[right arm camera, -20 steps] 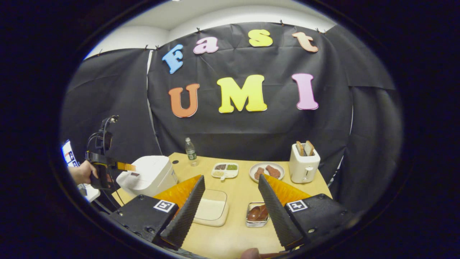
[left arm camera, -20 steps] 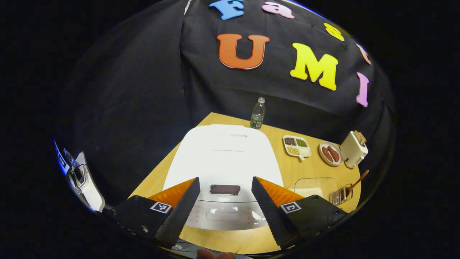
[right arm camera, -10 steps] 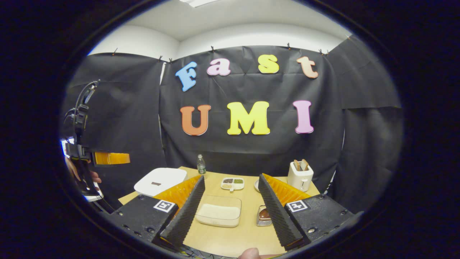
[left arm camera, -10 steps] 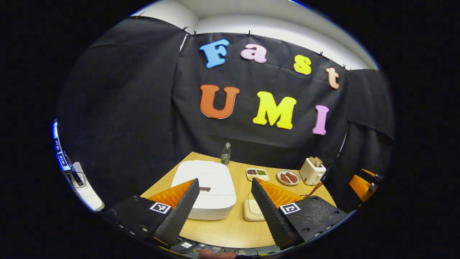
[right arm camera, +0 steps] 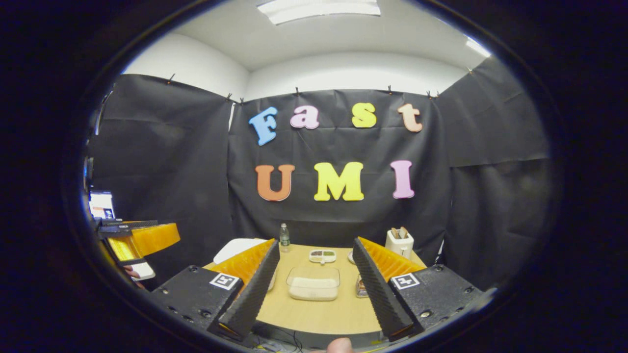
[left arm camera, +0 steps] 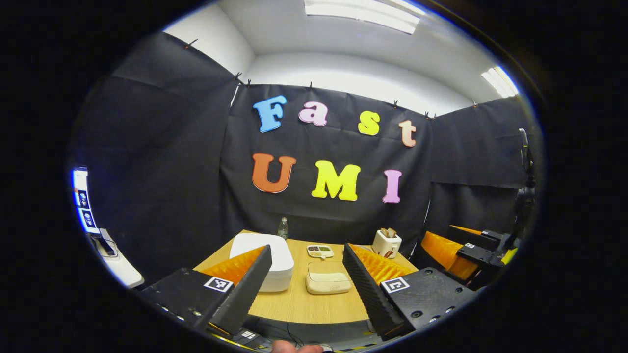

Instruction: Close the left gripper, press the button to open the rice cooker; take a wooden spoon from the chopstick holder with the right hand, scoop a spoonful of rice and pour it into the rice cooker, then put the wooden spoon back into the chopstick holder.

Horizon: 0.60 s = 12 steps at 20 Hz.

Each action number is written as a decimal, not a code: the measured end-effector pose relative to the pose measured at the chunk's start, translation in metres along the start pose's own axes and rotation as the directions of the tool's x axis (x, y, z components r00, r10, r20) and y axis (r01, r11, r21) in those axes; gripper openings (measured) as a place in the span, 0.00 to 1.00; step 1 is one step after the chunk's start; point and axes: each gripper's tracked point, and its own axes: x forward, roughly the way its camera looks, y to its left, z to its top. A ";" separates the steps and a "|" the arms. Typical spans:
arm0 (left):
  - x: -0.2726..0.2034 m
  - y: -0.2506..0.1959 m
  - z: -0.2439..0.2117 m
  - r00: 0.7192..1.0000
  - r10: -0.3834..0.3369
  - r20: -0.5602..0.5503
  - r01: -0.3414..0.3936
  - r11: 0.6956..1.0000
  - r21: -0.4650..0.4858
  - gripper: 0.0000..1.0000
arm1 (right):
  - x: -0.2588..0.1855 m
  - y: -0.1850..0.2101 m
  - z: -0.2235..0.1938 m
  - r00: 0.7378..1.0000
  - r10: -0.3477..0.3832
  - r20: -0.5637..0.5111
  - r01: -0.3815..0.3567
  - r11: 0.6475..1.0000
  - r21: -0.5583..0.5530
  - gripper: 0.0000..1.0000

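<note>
The right tool's finger (right arm camera: 378, 289) hides most of the chopstick holder (right arm camera: 362, 288); its spoon is untellable.

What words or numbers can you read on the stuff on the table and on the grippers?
No text here is readable.
Water bottle label: too small and blurred to read.
Rice cooker: no writing visible.
Rice box: a tiny mark on its front, too small to read.
Square markers on the left gripper and on the right gripper: black-and-white patterns, not words.

Cloth-walled recording booth (right arm camera: 162, 162), fluorescent-lit
</note>
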 end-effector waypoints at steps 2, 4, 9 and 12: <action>-0.011 -0.004 0.002 1.000 -0.014 0.013 0.014 1.000 -0.004 0.94 | -0.013 0.005 0.001 1.000 -0.014 0.000 0.014 1.000 0.002 0.96; -0.016 -0.003 0.007 0.999 -0.016 0.032 0.016 1.000 -0.001 0.94 | -0.024 0.009 0.003 1.000 -0.022 0.004 0.022 1.000 0.007 0.97; -0.021 0.008 0.017 0.998 0.011 0.059 -0.011 1.000 -0.003 0.94 | -0.032 0.014 0.010 0.999 -0.032 0.015 0.032 0.999 0.014 0.96; -0.016 0.009 0.019 0.998 0.009 0.061 -0.009 1.000 0.009 0.94 | -0.028 0.013 0.014 0.999 -0.039 0.029 0.038 0.999 0.030 0.96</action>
